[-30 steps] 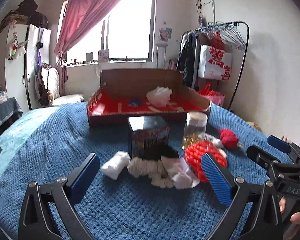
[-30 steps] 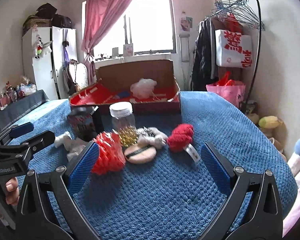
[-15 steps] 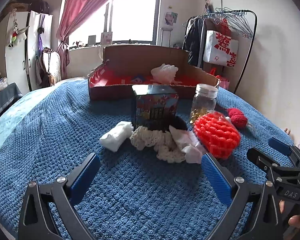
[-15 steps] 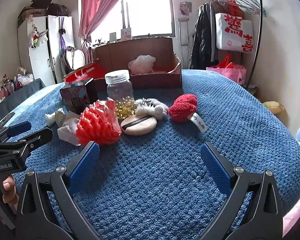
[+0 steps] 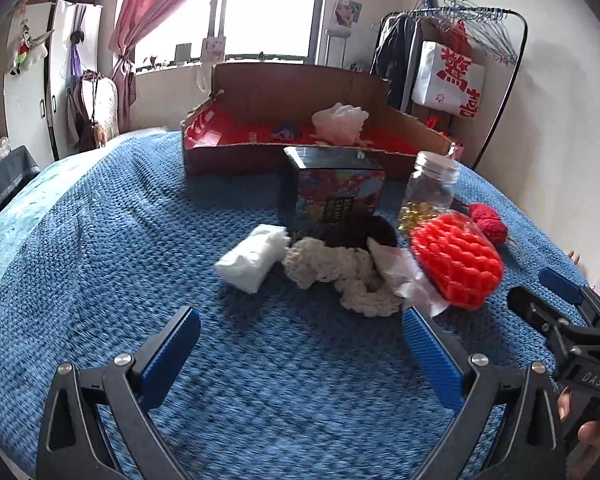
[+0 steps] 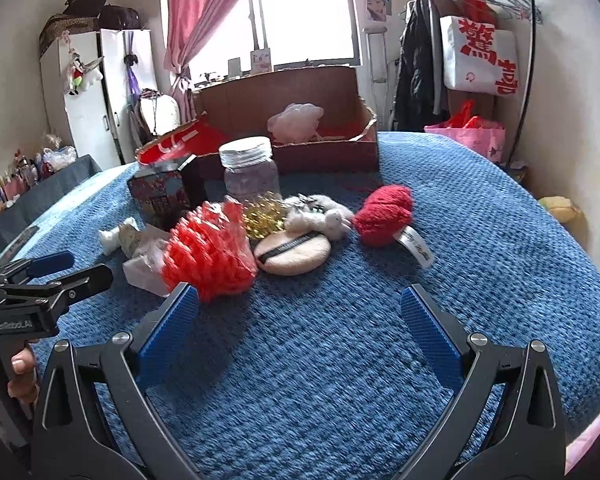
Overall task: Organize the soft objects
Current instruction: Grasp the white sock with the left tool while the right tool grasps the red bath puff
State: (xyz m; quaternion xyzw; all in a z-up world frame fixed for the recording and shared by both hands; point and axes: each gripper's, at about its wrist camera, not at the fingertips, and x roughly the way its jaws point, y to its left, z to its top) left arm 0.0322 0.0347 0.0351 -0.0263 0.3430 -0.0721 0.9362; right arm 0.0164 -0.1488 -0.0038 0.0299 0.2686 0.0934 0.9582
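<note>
Since a second ago I've brought both grippers in closer and lower: the pile on the blue knitted bedspread [image 5: 100, 248] now looms larger in both views, and the cardboard box sits higher in frame. My left gripper [image 5: 300, 344] stands wide with nothing between its blue pads, and my right gripper [image 6: 300, 320] is just as wide and bare.

Left to right in the left wrist view: a white folded cloth [image 5: 254, 258] lies touching a cream crocheted piece [image 5: 340, 276], which is bunched and loosely looped. Crumpled white plastic wrap [image 5: 400, 276] sits against a bright red bumpy sponge-like ball [image 5: 456, 264], with a dark red knitted heart [image 5: 490, 224] behind it. In the right wrist view a round beige powder puff [image 6: 294, 254] with a black band lies beside a small white fluffy toy [image 6: 320, 214].

Behind stand a dark printed box [image 5: 336, 192] and a clear lidded jar [image 5: 430, 196] holding yellow beads at its bottom. The open cardboard box [image 5: 300, 92], red-lined, holds a white mesh bath pouf [image 5: 340, 122].
</note>
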